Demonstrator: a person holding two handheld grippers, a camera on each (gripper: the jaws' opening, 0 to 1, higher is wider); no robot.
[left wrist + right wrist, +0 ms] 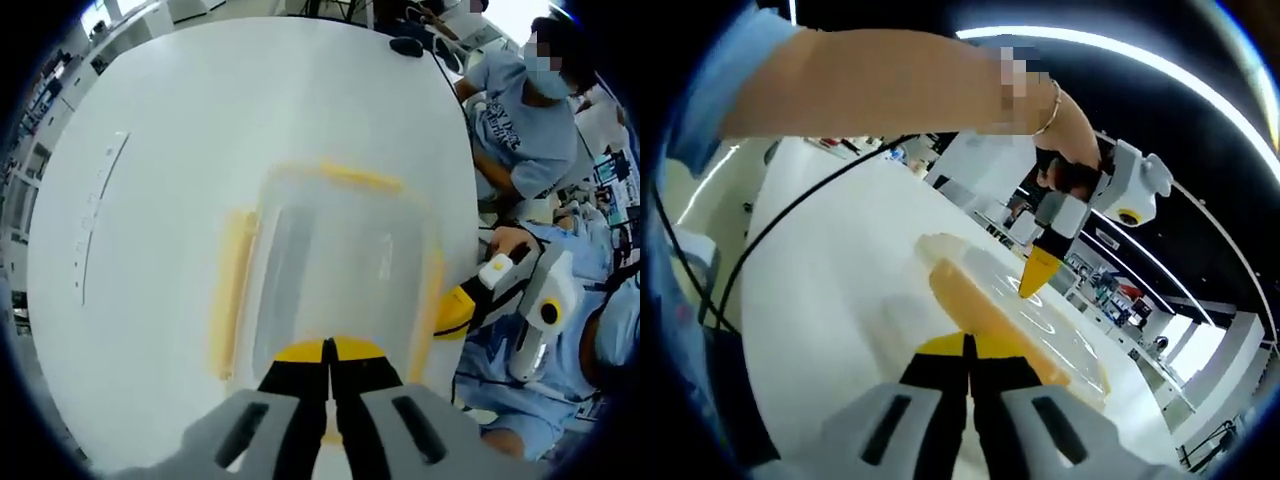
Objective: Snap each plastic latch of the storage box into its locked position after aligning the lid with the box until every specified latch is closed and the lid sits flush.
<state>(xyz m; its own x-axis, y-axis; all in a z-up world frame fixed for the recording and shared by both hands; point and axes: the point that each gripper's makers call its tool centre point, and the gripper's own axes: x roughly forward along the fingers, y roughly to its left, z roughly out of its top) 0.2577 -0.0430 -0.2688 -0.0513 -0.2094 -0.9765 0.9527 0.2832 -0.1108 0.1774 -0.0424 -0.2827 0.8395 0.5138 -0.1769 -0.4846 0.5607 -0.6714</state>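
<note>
A clear storage box with its lid on sits on a white round table. Yellow latches show on its left side, far side and right side. My left gripper is shut, its yellow tips resting at the box's near edge. The right gripper comes in from the right and touches the right latch. In the right gripper view, my right gripper is shut and presses against a long yellow latch. The left gripper points down onto the lid, held by a hand.
A person in a light blue shirt sits at the table's far right edge. A black cable runs across the table in the right gripper view. Desks and shelves stand behind the table.
</note>
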